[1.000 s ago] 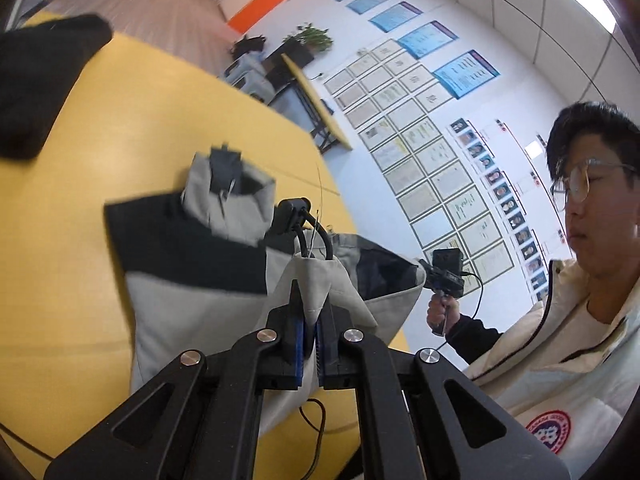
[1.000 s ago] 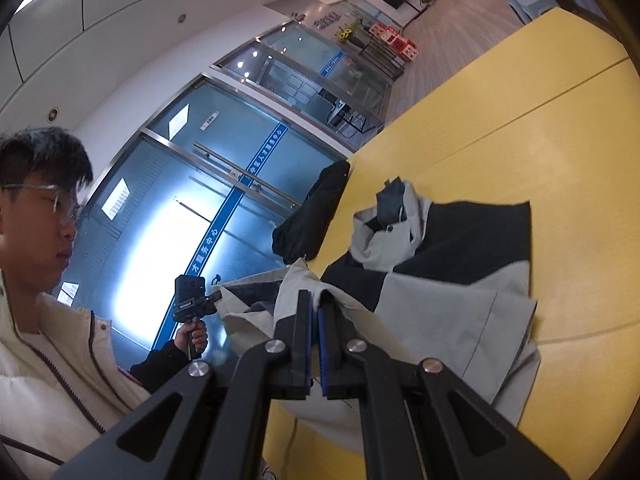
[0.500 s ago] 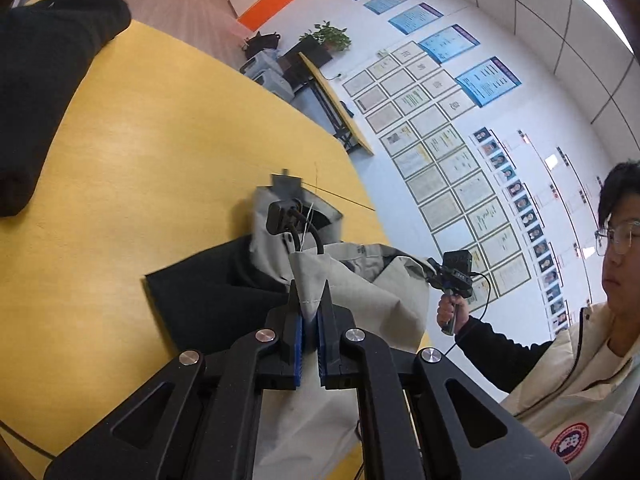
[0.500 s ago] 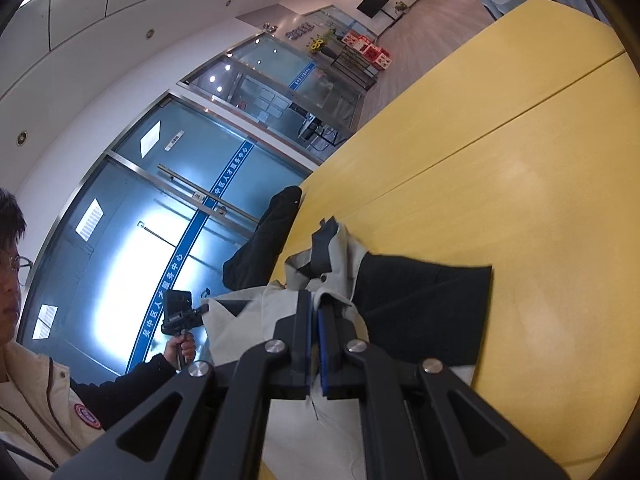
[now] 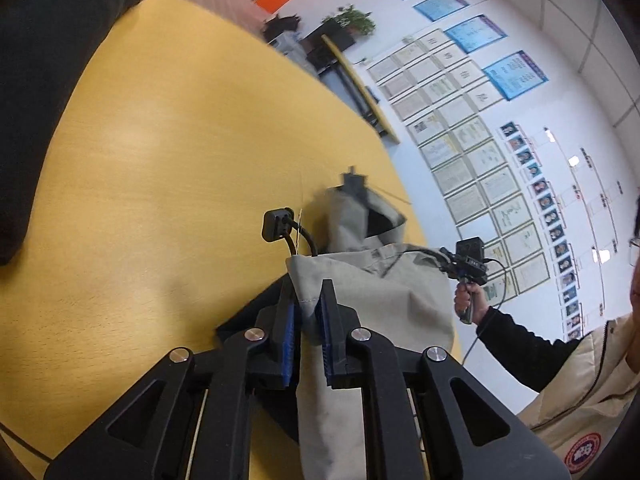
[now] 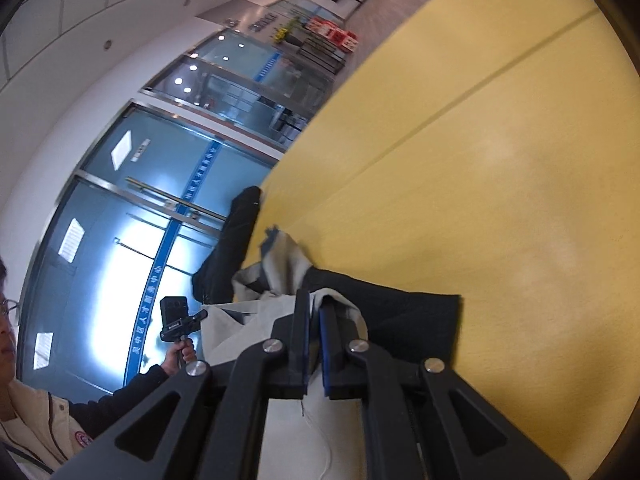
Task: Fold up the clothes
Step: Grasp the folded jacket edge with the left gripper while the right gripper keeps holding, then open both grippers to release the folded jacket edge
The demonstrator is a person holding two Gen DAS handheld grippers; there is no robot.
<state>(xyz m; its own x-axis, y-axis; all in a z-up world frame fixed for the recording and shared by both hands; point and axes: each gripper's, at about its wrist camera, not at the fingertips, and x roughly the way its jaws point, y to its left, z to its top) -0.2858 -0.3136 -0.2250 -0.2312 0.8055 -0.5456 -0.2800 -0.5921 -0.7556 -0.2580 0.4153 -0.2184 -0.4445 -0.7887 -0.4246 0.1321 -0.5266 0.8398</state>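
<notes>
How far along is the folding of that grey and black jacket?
Partly done: the jacket's grey half already lies folded over its black half on the yellow table. In hand: the left tool is opening, grey cloth between its jaws; the right tool looks shut on cloth. Left: letting go, any further folds. The black garment lies unfolded.

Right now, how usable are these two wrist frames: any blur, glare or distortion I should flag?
Left wrist view: strong fisheye bending, motion smear on the garment's collar, while the left gripper, its jaws opening around beige cloth, stays sharp. Right wrist view: bright backlight glare through the glass doors, the yellow table smeared, the right gripper crisp.
</notes>
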